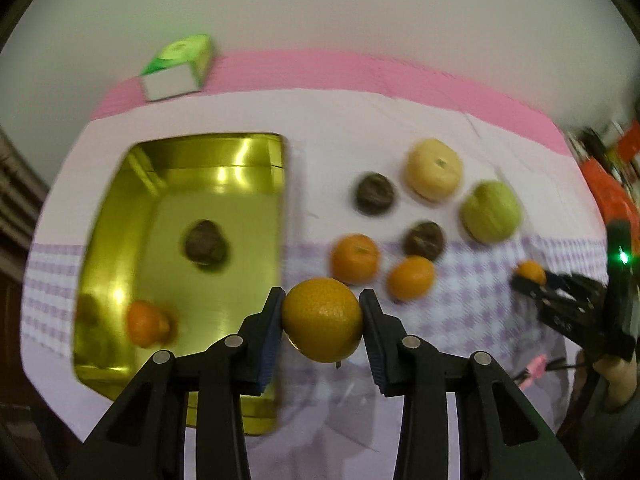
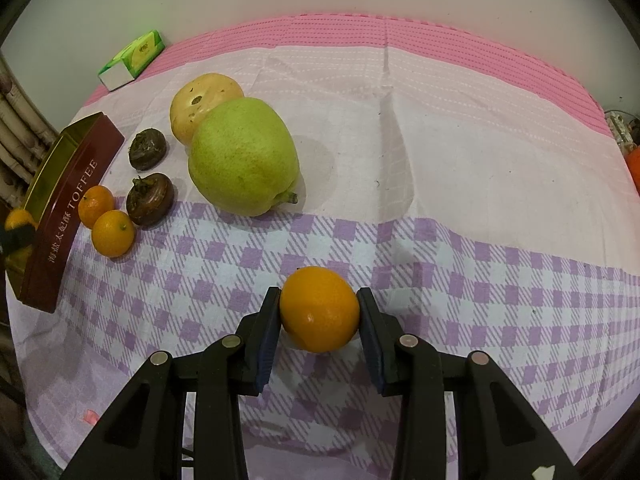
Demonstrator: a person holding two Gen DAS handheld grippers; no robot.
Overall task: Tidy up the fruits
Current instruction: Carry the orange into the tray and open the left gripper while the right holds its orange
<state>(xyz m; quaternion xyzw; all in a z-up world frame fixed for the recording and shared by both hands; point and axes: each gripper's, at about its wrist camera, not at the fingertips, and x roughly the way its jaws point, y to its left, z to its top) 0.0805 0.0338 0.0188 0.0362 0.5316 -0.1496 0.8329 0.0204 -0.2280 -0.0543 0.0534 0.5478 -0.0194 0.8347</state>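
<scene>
My left gripper is shut on a small orange, held above the cloth just right of the gold tin. The tin holds a brown fruit and another small orange. My right gripper is shut on a small orange low over the checked cloth; it also shows at the far right of the left wrist view as the right gripper. On the cloth lie two small oranges, two brown fruits, a green fruit and a yellow fruit.
The tin's red side reads TOFFEE and stands at the cloth's left edge. A green and white box lies at the back left near the wall. A pink band of cloth runs along the far edge. Clutter sits beyond the right edge.
</scene>
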